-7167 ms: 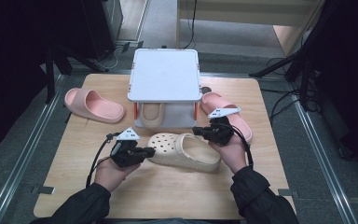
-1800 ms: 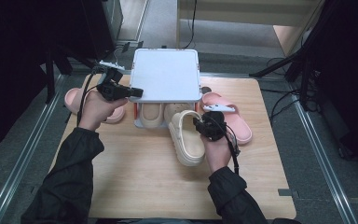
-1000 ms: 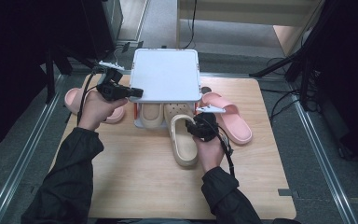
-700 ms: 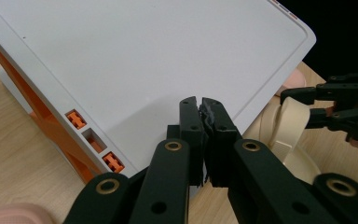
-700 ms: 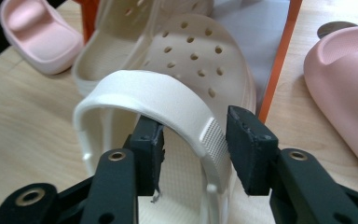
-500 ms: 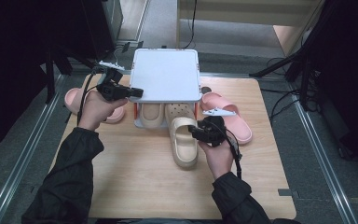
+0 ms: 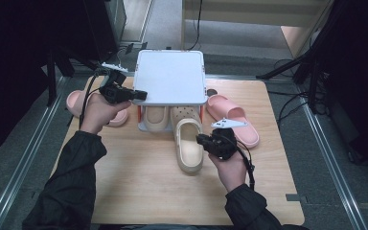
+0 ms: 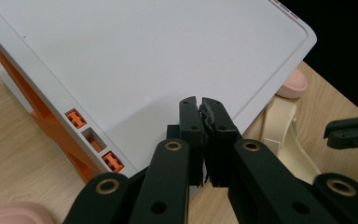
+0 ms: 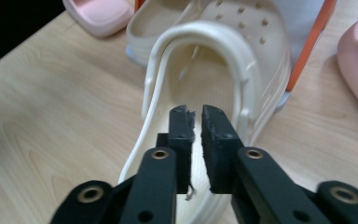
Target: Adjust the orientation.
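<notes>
With its toe now pushed under the white shoe rack [image 7: 171,76], the cream clog [image 7: 188,142] is let go as the right gripper [image 9: 195,122], jaws just closed on nothing, is drawn back, while the left gripper [image 7: 141,95] stays clamped on the rack's top panel.
</notes>
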{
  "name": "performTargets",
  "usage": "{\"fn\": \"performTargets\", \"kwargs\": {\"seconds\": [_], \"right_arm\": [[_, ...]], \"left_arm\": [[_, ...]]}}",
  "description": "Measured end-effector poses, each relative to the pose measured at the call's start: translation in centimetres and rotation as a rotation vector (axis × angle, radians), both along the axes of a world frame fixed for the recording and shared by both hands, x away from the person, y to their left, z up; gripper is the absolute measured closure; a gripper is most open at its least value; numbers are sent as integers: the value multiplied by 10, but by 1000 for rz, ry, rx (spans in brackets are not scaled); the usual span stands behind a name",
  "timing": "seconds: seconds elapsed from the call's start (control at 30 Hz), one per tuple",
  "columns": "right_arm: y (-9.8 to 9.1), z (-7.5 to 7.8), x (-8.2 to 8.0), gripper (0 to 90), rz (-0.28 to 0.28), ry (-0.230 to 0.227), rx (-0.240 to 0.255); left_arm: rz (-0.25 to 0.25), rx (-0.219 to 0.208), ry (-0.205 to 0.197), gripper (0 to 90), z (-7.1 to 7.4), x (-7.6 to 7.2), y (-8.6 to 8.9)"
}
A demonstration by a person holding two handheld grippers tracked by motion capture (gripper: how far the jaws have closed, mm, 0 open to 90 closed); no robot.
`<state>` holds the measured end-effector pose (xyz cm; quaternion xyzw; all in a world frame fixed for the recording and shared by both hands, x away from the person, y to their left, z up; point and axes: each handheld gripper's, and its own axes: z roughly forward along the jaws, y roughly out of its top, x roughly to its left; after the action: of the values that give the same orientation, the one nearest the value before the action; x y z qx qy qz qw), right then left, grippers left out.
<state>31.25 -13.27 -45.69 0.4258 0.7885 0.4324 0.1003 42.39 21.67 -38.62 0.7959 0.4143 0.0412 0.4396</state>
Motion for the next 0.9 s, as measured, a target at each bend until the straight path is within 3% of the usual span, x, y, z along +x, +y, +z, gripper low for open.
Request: {"fn": "performTargets", "kwargs": {"seconds": [0.17,0.23,0.47,0.57,0.67,0.77,0.9], "right_arm": [[-1,-7,-17,900,25,-25,2],[-3,-14,-29,900,23,-42,32],[-4,-28,-50,900,42,-58,6],[-5,-38,-58,900,56,-31,-16],[-5,-54,-62,900,57,25,-22],[-3,-60,-62,900,63,28,-47],[-1,-61,-59,900,59,19,-34]], "left_arm": [[-1,7,-3,876,0,0,0],[0,7,-4,876,0,-1,-1],[3,11,-7,875,0,-1,-1],[4,10,-7,875,0,-1,-1],[4,9,-8,875,0,-1,-1],[5,9,-9,875,0,-1,-1],[5,6,-9,875,0,-2,-1]]}}
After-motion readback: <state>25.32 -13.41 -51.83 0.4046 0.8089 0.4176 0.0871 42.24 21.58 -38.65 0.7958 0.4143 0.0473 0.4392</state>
